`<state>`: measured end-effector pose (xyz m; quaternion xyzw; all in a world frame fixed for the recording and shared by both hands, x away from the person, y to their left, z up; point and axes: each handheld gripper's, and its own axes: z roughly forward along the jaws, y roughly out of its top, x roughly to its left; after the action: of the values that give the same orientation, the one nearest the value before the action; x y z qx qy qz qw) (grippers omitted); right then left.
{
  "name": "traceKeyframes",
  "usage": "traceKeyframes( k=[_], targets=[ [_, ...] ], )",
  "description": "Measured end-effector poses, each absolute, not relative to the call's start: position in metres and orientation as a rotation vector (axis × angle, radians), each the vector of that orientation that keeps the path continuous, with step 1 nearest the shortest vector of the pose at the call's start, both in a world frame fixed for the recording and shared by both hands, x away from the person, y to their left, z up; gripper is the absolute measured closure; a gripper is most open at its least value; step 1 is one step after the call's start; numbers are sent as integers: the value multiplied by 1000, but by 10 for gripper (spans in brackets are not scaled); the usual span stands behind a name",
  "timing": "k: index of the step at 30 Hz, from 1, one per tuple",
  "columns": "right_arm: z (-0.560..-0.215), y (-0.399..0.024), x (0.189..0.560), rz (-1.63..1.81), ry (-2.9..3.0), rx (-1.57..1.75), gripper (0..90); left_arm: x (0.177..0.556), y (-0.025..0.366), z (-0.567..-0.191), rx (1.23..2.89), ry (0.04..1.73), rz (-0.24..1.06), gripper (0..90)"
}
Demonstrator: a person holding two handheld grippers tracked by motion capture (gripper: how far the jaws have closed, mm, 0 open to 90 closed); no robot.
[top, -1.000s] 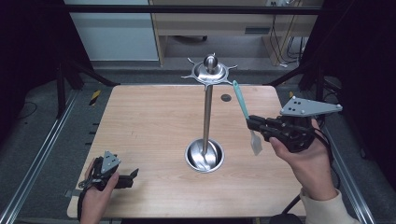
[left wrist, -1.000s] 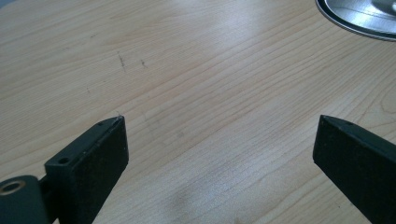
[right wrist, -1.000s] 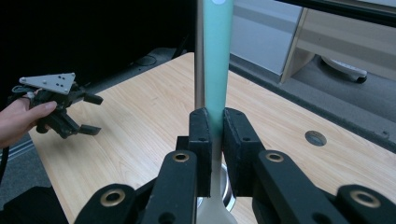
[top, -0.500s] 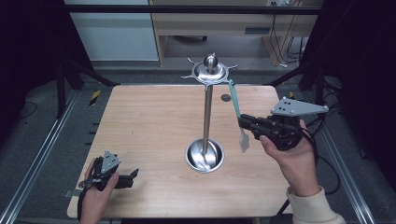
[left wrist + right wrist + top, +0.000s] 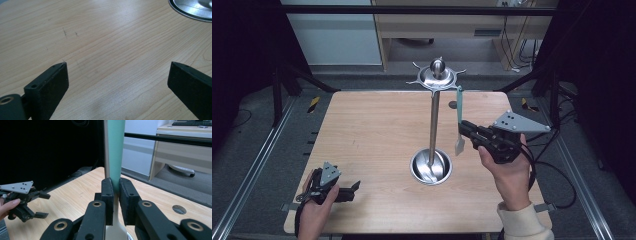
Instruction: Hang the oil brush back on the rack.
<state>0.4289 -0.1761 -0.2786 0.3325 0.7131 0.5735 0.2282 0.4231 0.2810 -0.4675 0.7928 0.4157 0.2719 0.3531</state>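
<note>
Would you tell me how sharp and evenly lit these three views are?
High view: sharp, table bright, surroundings dark. Left gripper view: wood grain crisp, soft glare, faint shadow near the bottom. Right gripper view: jaws and green-handled utensil sharp, left background nearly black.

Stand [image 5: 433, 125] mid-table [image 5: 362, 130]; spatula [image 5: 459, 122] just right of it, left tongs [image 5: 349, 191] near-left corner.

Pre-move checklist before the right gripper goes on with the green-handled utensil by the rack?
1. Right gripper shut on green-handled utensil: ok.
2. Utensil upright, blade end down: ok.
3. Utensil top on a hook of the metal rack: cannot tell.
4. Utensil apart from rack pole: ok.
5. Left gripper open, resting on the table away from the rack: ok.
6. Rack base dish holds something shiny already: cannot tell what.
</note>
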Motion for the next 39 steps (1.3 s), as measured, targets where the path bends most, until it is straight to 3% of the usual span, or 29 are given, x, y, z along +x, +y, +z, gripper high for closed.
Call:
traceKeyframes(
  k=[24,30,39],
  targets=[
    [-269,-174,434,1498,2032,892,807,423,281,-467,2050,1075,702,30],
    [-258,-181,432,1393,2003,928,755,423,281,-468,2049,1078,700,31],
    [-246,-199,431,1318,1903,997,549,424,281,-468,2055,1077,696,31]
  ],
)
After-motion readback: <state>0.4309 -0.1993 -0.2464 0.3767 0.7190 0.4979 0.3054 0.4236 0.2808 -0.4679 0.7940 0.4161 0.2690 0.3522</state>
